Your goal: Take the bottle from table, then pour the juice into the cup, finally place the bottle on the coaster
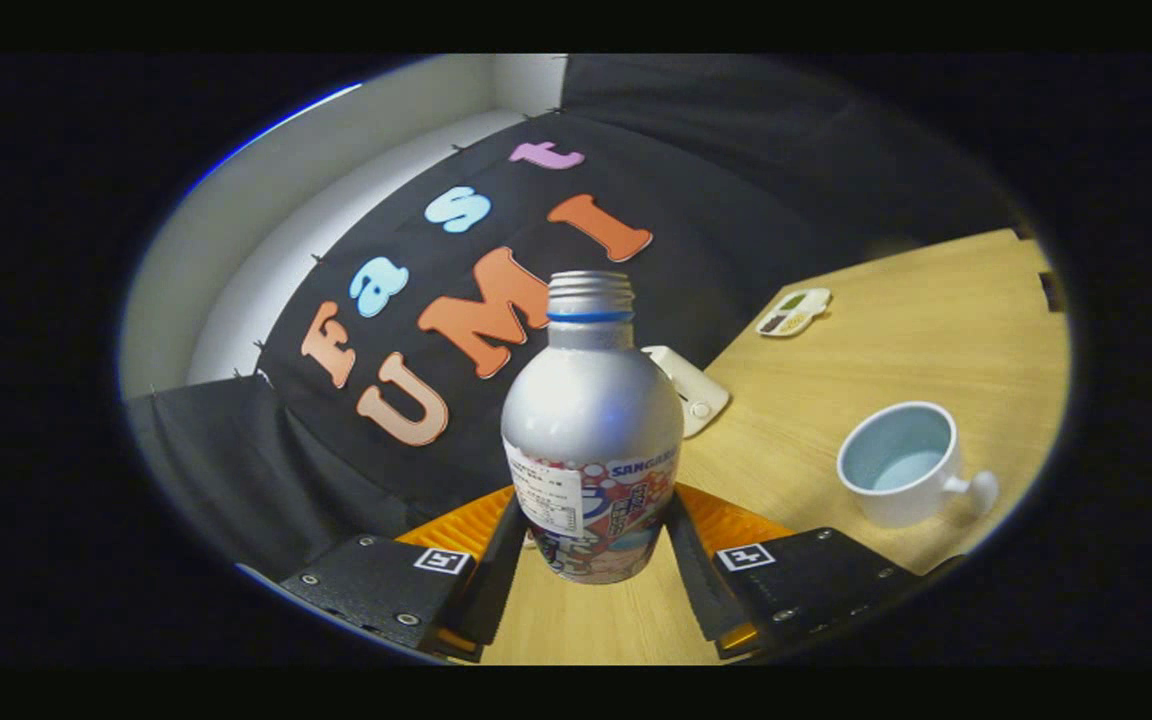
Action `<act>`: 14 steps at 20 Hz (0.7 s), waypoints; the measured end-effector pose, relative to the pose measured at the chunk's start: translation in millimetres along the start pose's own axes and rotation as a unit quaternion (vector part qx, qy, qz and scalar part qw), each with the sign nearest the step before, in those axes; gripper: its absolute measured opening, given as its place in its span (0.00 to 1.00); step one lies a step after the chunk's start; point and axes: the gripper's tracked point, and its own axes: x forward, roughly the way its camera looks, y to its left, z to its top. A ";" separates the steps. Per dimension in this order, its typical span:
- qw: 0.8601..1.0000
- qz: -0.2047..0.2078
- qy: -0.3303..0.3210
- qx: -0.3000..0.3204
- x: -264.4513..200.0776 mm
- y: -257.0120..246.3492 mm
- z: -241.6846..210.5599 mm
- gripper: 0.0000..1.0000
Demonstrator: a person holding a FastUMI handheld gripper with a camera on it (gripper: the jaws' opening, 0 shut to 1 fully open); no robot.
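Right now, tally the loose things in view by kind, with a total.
Bottle, held between the gripper fingers: 1
Cup: 1
White remote: 1
Small white tray: 1
Total: 4

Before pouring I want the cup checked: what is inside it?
The cup stands upright, right of the bottle that the gripper is shut on. Its pale inside looks bare, with nothing in it. The near wall hides part of the bottom.

Bottle (591,400): matt silver metal w/ glossy printed label. Cup (901,465) smooth glazed ceramic, table (896,330) light wood-grain. Back wall (736,200) matt cloth.
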 end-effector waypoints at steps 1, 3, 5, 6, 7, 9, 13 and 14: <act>0.999 -0.012 0.000 -0.033 3.8 -3.4 0.3 0.74; 0.993 -0.031 0.009 -0.109 9.2 -6.3 -3.4 0.74; 0.984 -0.043 0.004 -0.174 11.2 -5.9 1.7 0.75; 0.979 -0.042 -0.003 -0.198 11.0 -1.4 4.7 0.75; 0.975 -0.044 -0.007 -0.220 12.5 1.7 5.5 0.75; 0.963 -0.047 -0.006 -0.265 18.1 4.6 1.0 0.75; 0.943 -0.062 -0.001 -0.328 33.5 3.4 -11.8 0.75; 0.938 -0.062 0.007 -0.341 35.5 3.0 -18.7 0.75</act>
